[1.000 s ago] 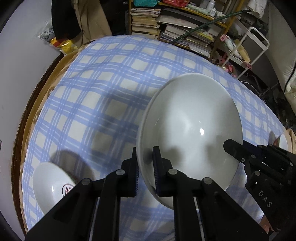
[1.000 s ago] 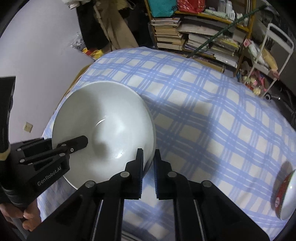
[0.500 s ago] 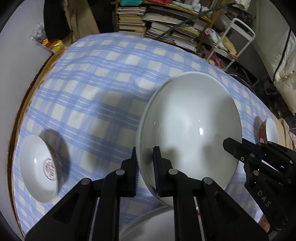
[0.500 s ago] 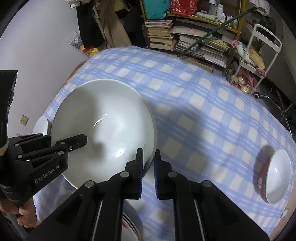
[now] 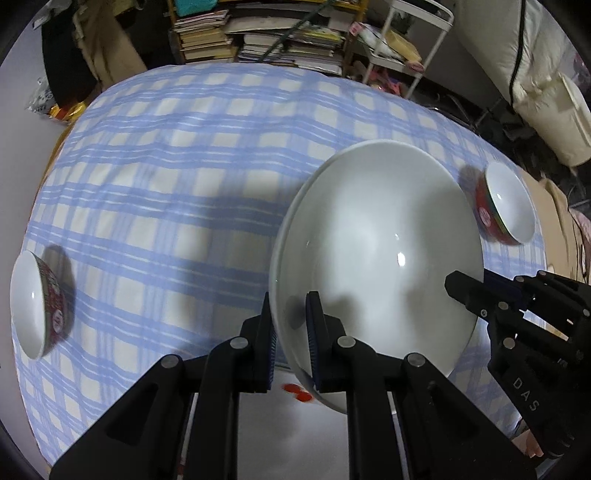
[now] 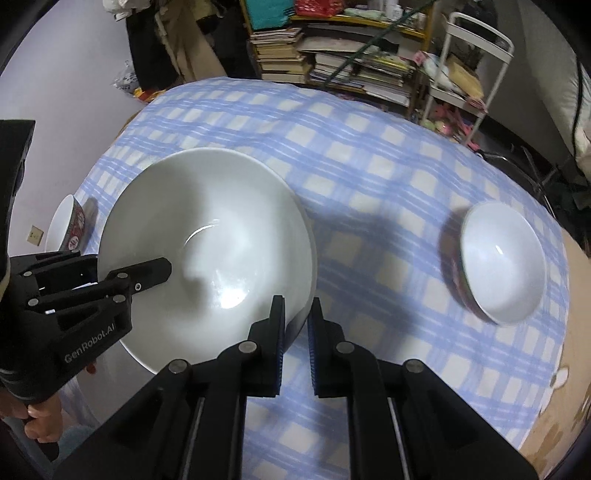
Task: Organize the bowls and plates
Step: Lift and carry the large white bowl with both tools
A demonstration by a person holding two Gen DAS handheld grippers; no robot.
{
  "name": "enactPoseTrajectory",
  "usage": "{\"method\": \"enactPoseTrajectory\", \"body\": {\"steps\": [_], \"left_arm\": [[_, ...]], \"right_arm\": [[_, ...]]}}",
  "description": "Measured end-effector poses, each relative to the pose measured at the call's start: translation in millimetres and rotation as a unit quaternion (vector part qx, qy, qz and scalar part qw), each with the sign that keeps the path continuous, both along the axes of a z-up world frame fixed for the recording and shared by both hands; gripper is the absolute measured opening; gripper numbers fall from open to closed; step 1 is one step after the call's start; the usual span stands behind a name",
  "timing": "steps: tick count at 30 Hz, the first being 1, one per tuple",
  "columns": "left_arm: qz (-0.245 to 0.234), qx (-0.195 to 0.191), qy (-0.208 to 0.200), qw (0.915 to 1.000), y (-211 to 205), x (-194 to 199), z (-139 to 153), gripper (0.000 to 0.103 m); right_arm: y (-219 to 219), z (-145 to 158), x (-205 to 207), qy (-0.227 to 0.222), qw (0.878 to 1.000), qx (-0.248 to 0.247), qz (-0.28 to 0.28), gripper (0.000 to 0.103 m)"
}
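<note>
A large white bowl (image 5: 376,251) hangs tilted above the blue checked tablecloth (image 5: 177,155), held from two sides. My left gripper (image 5: 290,306) is shut on its left rim, one pad inside and one outside. My right gripper (image 6: 296,306) is shut on the opposite rim of the same bowl (image 6: 207,240). Each view shows the other gripper's finger on the far rim. A small red-patterned bowl (image 5: 37,288) stands at the table's left, another small bowl (image 5: 506,206) at its right. Under the big bowl shows a white plate (image 5: 295,424) with red marks.
Past the table's far edge stand stacked books on shelves (image 5: 266,33) and a white wire cart (image 5: 402,40). Pale cushions (image 5: 546,88) lie at the right. A person's hand (image 6: 40,421) grips the left tool. The cloth's middle (image 6: 369,192) carries nothing.
Both grippers have carried the big bowl across the table together. The small bowl on the right and the white plate below have come into view; the left small bowl has shifted.
</note>
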State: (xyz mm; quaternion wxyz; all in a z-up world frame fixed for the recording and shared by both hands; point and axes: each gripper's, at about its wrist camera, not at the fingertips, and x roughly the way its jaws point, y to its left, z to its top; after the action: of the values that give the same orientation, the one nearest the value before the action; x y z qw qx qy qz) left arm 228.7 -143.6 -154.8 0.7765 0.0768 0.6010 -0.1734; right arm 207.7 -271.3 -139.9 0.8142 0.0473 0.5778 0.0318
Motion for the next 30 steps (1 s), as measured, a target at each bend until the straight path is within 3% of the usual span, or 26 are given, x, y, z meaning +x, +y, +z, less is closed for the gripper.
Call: {"method": "enactPoseTrajectory", "body": {"steps": [12, 20, 24, 30], "left_arm": [[-0.016, 0.018, 0.005, 0.9997, -32.5, -42.6, -1.4, 0.016], [-0.023, 0.034, 0.025, 0.9988, -36.1, -58.0, -20.7, 0.016], [-0.029, 0.044, 0.013, 0.9985, -38.7, -64.0, -23.5, 0.016], [-0.020, 0.016, 0.025, 0.9994, -38.0, -64.7, -21.8, 0.016]], "right_arm": [[-25.4, -1.5, -42.1, 0.015, 1.000, -0.012, -0.020, 0.012], [-26.8, -24.5, -61.8, 0.035, 0.998, 0.001, -0.045, 0.013], [-26.2, -24.6, -63.4, 0.039, 0.998, -0.004, -0.041, 0.012], [-29.8, -21.6, -63.9, 0.028, 0.999, -0.004, -0.044, 0.010]]}}
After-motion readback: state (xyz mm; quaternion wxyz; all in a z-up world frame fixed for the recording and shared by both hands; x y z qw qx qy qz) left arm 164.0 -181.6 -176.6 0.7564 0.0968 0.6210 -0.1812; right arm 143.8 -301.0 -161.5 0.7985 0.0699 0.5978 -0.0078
